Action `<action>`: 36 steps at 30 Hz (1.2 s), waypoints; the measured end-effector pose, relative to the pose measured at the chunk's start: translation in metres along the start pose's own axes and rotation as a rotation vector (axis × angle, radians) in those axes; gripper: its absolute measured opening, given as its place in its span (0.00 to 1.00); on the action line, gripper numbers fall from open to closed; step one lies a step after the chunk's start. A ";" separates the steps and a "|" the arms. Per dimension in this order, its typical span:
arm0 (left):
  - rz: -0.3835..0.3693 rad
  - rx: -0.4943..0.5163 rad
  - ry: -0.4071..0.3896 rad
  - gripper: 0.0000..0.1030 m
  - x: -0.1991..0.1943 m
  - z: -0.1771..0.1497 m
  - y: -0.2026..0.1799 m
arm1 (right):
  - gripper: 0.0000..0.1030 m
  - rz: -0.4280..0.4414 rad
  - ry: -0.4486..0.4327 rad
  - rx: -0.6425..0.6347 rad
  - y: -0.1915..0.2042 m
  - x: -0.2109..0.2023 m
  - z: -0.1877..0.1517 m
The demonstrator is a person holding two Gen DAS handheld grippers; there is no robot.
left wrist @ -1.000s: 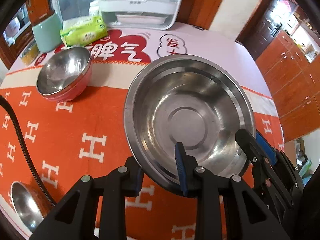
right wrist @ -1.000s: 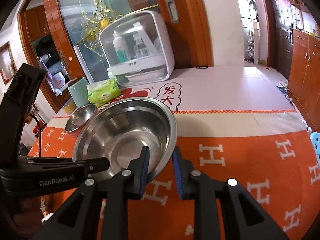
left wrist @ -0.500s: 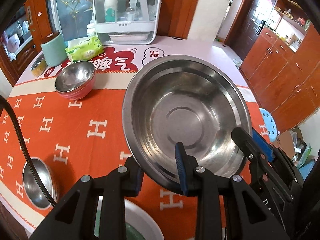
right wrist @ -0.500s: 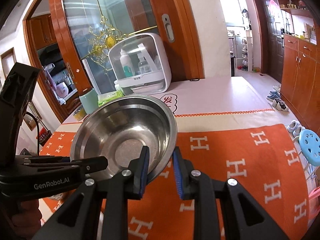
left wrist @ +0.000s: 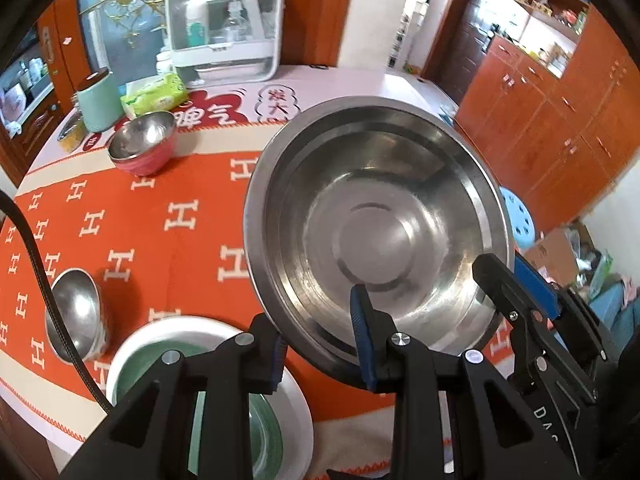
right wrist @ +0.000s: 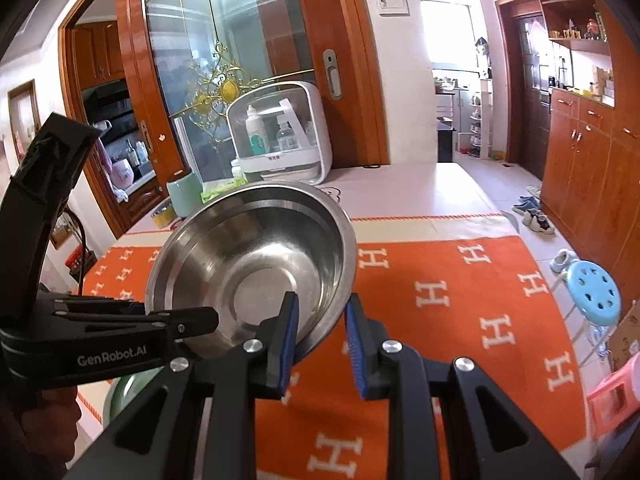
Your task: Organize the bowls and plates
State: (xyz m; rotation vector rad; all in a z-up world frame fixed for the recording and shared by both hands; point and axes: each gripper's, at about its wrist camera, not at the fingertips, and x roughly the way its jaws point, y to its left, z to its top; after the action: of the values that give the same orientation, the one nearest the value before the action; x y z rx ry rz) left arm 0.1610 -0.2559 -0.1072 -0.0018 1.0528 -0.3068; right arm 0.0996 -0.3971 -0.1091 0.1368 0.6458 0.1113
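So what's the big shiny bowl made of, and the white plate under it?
The big bowl looks like stainless steel: silvery, with mirror-like reflections and fine circular brush marks inside. The white plate, with its green centre, looks like glazed ceramic, smooth and glossy, though it could be melamine.

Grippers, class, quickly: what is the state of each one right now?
Left gripper: closed on the rim of the large steel bowl.
Right gripper: closed on the same bowl's rim.
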 end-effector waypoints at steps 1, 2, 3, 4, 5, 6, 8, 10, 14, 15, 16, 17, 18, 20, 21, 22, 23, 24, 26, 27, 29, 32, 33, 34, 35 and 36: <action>-0.004 0.007 0.006 0.27 0.001 -0.003 -0.002 | 0.23 -0.003 0.005 0.004 -0.001 -0.004 -0.003; -0.013 0.018 0.018 0.27 0.001 -0.007 -0.005 | 0.23 -0.011 0.013 0.011 -0.003 -0.007 -0.007; -0.019 0.025 0.027 0.27 0.002 -0.011 -0.008 | 0.23 -0.017 0.021 0.015 -0.004 -0.010 -0.010; -0.027 0.035 0.038 0.27 0.004 -0.015 -0.011 | 0.23 -0.027 0.031 0.022 -0.006 -0.012 -0.015; -0.031 0.043 0.046 0.27 0.005 -0.018 -0.013 | 0.23 -0.035 0.038 0.024 -0.007 -0.014 -0.018; -0.035 0.055 0.059 0.27 0.007 -0.021 -0.015 | 0.23 -0.049 0.052 0.022 -0.007 -0.015 -0.023; -0.038 0.081 0.088 0.27 0.012 -0.029 -0.021 | 0.23 -0.067 0.077 0.015 -0.008 -0.018 -0.032; -0.042 0.095 0.112 0.27 0.017 -0.036 -0.024 | 0.23 -0.085 0.102 0.015 -0.008 -0.022 -0.042; -0.055 0.115 0.183 0.27 0.031 -0.052 -0.030 | 0.24 -0.106 0.152 0.022 -0.010 -0.027 -0.060; -0.057 0.119 0.198 0.27 0.034 -0.056 -0.031 | 0.24 -0.110 0.165 0.022 -0.011 -0.028 -0.065; -0.058 0.123 0.213 0.27 0.038 -0.060 -0.032 | 0.24 -0.111 0.178 0.022 -0.012 -0.028 -0.069; -0.058 0.126 0.231 0.27 0.041 -0.064 -0.033 | 0.24 -0.109 0.191 0.024 -0.013 -0.028 -0.073; -0.059 0.128 0.249 0.27 0.045 -0.068 -0.034 | 0.24 -0.107 0.205 0.027 -0.014 -0.027 -0.077; -0.067 0.134 0.279 0.27 0.050 -0.076 -0.037 | 0.24 -0.098 0.246 0.042 -0.019 -0.024 -0.086; -0.071 0.139 0.294 0.27 0.052 -0.080 -0.038 | 0.24 -0.097 0.256 0.046 -0.020 -0.024 -0.089; -0.074 0.146 0.304 0.28 0.054 -0.083 -0.040 | 0.24 -0.098 0.272 0.049 -0.022 -0.023 -0.094; -0.075 0.158 0.314 0.28 0.056 -0.087 -0.042 | 0.24 -0.100 0.280 0.050 -0.023 -0.023 -0.097; -0.075 0.165 0.321 0.28 0.056 -0.089 -0.044 | 0.24 -0.103 0.288 0.051 -0.023 -0.023 -0.099; -0.076 0.170 0.335 0.28 0.059 -0.093 -0.047 | 0.24 -0.109 0.301 0.049 -0.024 -0.023 -0.104; -0.077 0.170 0.343 0.28 0.061 -0.095 -0.048 | 0.24 -0.108 0.306 0.051 -0.025 -0.023 -0.105; -0.075 0.171 0.361 0.28 0.066 -0.097 -0.047 | 0.24 -0.101 0.323 0.061 -0.026 -0.021 -0.110; -0.073 0.172 0.388 0.28 0.070 -0.101 -0.047 | 0.24 -0.090 0.349 0.071 -0.028 -0.019 -0.116; -0.073 0.171 0.396 0.28 0.071 -0.103 -0.048 | 0.24 -0.087 0.355 0.073 -0.029 -0.019 -0.118; -0.073 0.170 0.402 0.28 0.073 -0.104 -0.048 | 0.24 -0.086 0.358 0.074 -0.029 -0.019 -0.119; -0.070 0.170 0.411 0.28 0.074 -0.105 -0.048 | 0.24 -0.083 0.363 0.074 -0.030 -0.019 -0.120; -0.069 0.170 0.416 0.28 0.077 -0.105 -0.047 | 0.24 -0.081 0.369 0.074 -0.031 -0.019 -0.122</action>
State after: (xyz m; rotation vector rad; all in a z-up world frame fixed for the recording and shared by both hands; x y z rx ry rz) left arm 0.0946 -0.3052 -0.2183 0.1858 1.4374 -0.4712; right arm 0.0125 -0.4190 -0.1990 0.1626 1.0234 0.0338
